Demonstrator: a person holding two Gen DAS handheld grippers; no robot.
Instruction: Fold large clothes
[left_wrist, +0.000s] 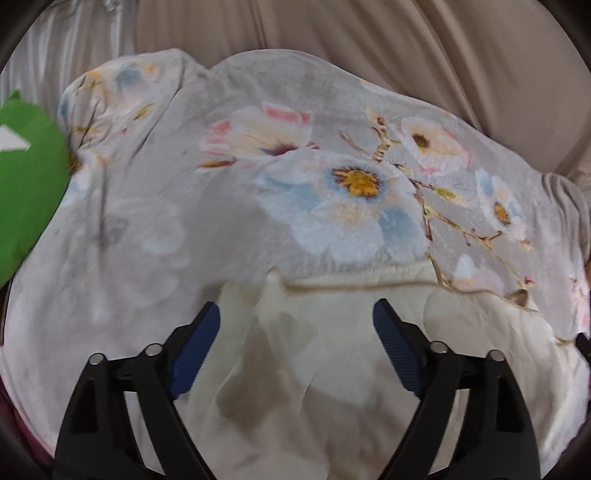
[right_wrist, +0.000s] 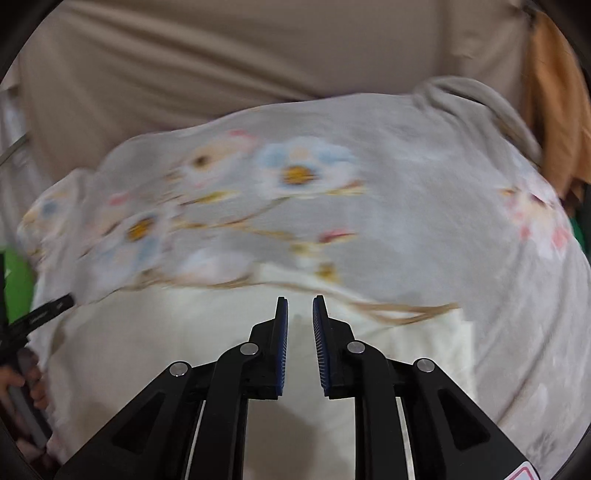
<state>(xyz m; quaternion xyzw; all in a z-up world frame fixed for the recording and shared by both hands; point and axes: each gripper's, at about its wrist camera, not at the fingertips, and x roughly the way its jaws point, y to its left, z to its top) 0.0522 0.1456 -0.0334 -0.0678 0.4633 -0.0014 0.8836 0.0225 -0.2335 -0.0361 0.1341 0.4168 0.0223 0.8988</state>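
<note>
A large grey plush blanket with blue, pink and cream flowers (left_wrist: 332, 192) lies spread over a beige surface. Its cream underside (left_wrist: 314, 350) is turned up toward me along a tan-trimmed edge (left_wrist: 369, 284). My left gripper (left_wrist: 295, 314) is open, its jaws wide apart above the cream part, holding nothing. In the right wrist view the same blanket (right_wrist: 369, 206) is motion-blurred. My right gripper (right_wrist: 300, 306) hovers over the cream underside (right_wrist: 147, 350), jaws a narrow gap apart, nothing between them.
Beige draped fabric (left_wrist: 369, 37) fills the background. A green cushion (left_wrist: 26, 184) lies at the left. An orange cloth (right_wrist: 554, 92) hangs at the far right. The other gripper and the hand holding it (right_wrist: 26, 373) show at the left edge.
</note>
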